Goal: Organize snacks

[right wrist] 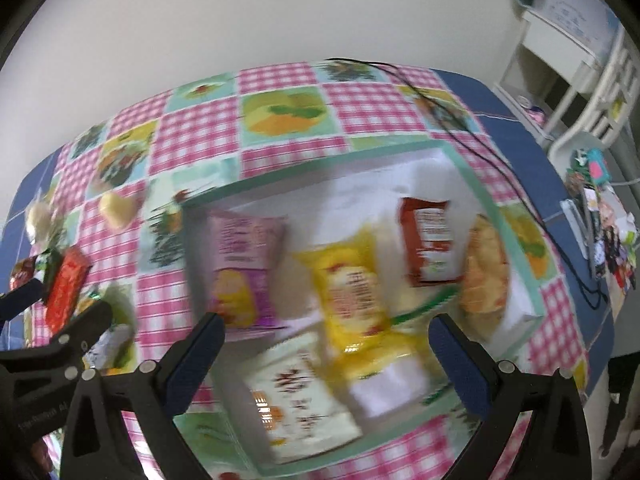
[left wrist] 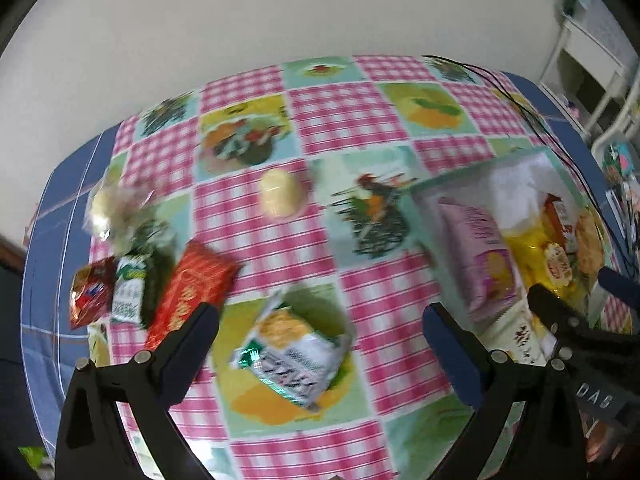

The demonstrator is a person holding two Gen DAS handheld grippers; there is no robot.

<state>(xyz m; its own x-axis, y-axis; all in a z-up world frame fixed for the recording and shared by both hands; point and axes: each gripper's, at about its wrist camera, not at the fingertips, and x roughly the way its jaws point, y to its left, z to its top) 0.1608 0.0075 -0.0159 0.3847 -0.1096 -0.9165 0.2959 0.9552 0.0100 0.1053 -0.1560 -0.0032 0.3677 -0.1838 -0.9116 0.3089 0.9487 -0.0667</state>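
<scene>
Currently the snacks sit in two groups on the checked tablecloth [left wrist: 372, 112]. Group 1: inside the mint-rimmed box [right wrist: 516, 236], on the cloth's right part. Contents, per right wrist view: pink pack [right wrist: 244, 264] at the box's left, yellow pack [right wrist: 352, 292] mid, red-brown pack [right wrist: 430, 246] toward the far right, orange-print pack [right wrist: 484, 272] against the right wall, white pack [right wrist: 296, 396] at the near edge. Packs lie flat or tilted, partly overlapping; blur hides the print.

Group 2: loose on the cloth, left of the box. Green-white pack [left wrist: 292, 356] lies flat between the left gripper [left wrist: 320, 340] fingers' line of sight, not touched. Red carton [left wrist: 188, 292] lies at an angle, near the left finger. Beside it a dark green pack [left wrist: 132, 292], then a small red pack [left wrist: 90, 296] at the cloth's edge. Clear bag [left wrist: 116, 208] w/ pale contents sits farther back. Pale yellow item [left wrist: 280, 196] stands alone mid-cloth, well apart from the rest.

Left gripper: fingers spread wide, holding nothing, above the green-white pack. Right gripper [right wrist: 328, 344]: fingers spread wide, holding nothing, over the box's near half.

Black cable [right wrist: 480, 144] runs across the cloth behind the box and off the right side.
</scene>
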